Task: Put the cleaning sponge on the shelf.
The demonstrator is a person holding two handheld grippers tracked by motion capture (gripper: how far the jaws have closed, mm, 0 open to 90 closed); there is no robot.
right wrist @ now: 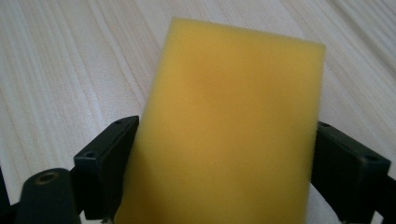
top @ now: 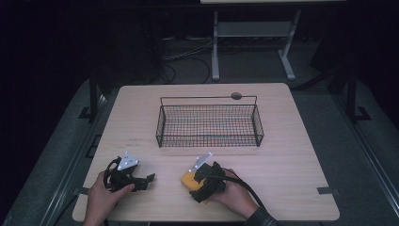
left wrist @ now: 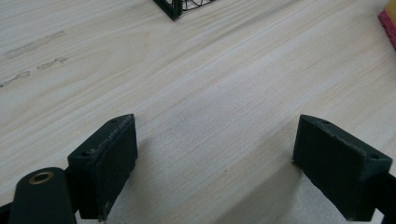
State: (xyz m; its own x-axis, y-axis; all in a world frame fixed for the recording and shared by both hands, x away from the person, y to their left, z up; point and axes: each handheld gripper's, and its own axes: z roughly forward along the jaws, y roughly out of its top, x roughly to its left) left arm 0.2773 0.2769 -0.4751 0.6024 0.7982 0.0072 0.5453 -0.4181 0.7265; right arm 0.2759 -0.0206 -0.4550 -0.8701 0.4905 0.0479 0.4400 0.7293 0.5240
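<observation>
From the high view, the right gripper (top: 203, 184) sits low at the near edge of the surface (top: 291, 155) with a yellow sponge (top: 188, 179) between its fingers, well short of the wire basket (top: 209, 140) that stands empty farther back. The left gripper (top: 136, 181) rests apart to the left, holding nothing. The step looks like the grasp of the sponge; the next move would call for a lift and a carry forward over the basket's near wall. Here the hand and gripper cover most of the sponge.

In the left gripper view, the fingers (left wrist: 107, 163) stand wide apart over bare wood; a basket corner (left wrist: 170, 8) and a reddish edge at the right border are cut off.

In the right gripper view, the fingers (right wrist: 109, 163) flank the sponge (right wrist: 233, 130), touching its sides. How firmly they press is hard to tell, and its lower end is cut off.
</observation>
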